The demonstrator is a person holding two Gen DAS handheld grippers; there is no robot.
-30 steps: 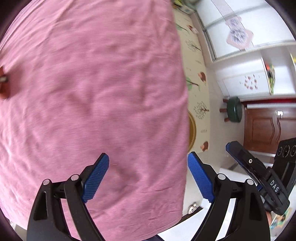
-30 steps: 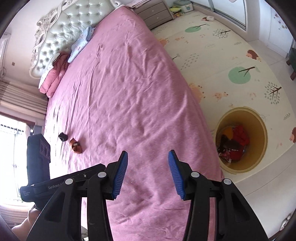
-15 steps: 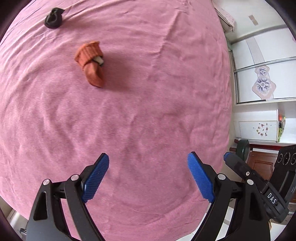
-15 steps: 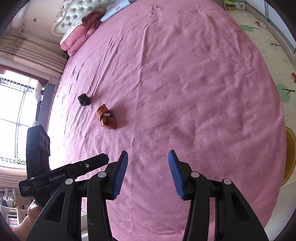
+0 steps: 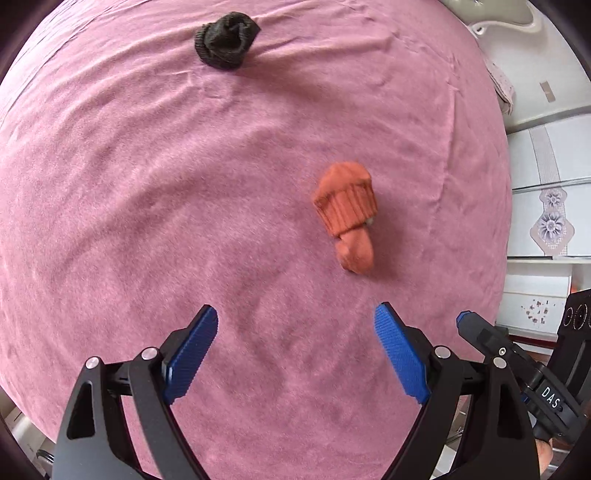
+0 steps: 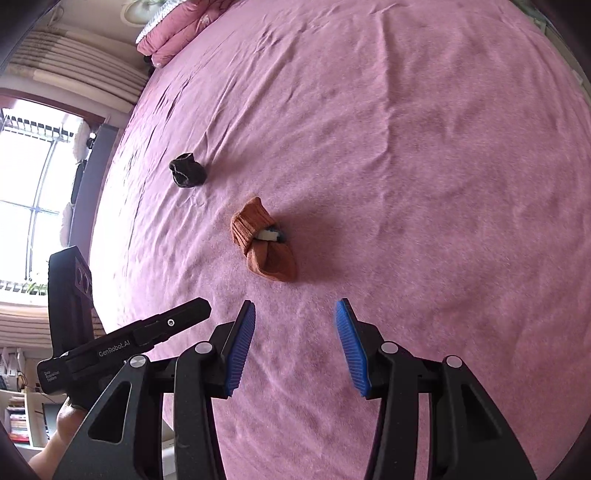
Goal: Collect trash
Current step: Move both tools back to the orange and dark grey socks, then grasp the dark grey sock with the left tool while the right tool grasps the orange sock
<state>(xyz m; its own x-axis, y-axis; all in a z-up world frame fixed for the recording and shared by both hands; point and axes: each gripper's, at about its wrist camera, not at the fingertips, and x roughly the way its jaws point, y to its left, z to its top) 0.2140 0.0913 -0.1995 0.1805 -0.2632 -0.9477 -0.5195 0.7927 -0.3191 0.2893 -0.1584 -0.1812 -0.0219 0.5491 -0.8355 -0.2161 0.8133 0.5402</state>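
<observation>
An orange knitted sock (image 5: 347, 214) lies rolled on the pink bed sheet (image 5: 147, 184), with a small white and blue scrap tucked in it (image 6: 271, 235). It also shows in the right wrist view (image 6: 264, 242). A black balled sock (image 5: 226, 38) lies farther off; it also shows in the right wrist view (image 6: 186, 170). My left gripper (image 5: 295, 347) is open and empty, short of the orange sock. My right gripper (image 6: 295, 343) is open and empty, just in front of the orange sock.
Pink pillows (image 6: 173, 33) lie at the head of the bed. A window with curtains (image 6: 33, 184) is at the left. White cabinets (image 5: 546, 206) stand beyond the bed's right edge. The left gripper's body (image 6: 122, 343) shows beside the right one.
Both grippers have swung from the bed's edge and the floor bin toward the middle of the bed. The two socks now lie closer and larger in both views. Both grippers stay open.
</observation>
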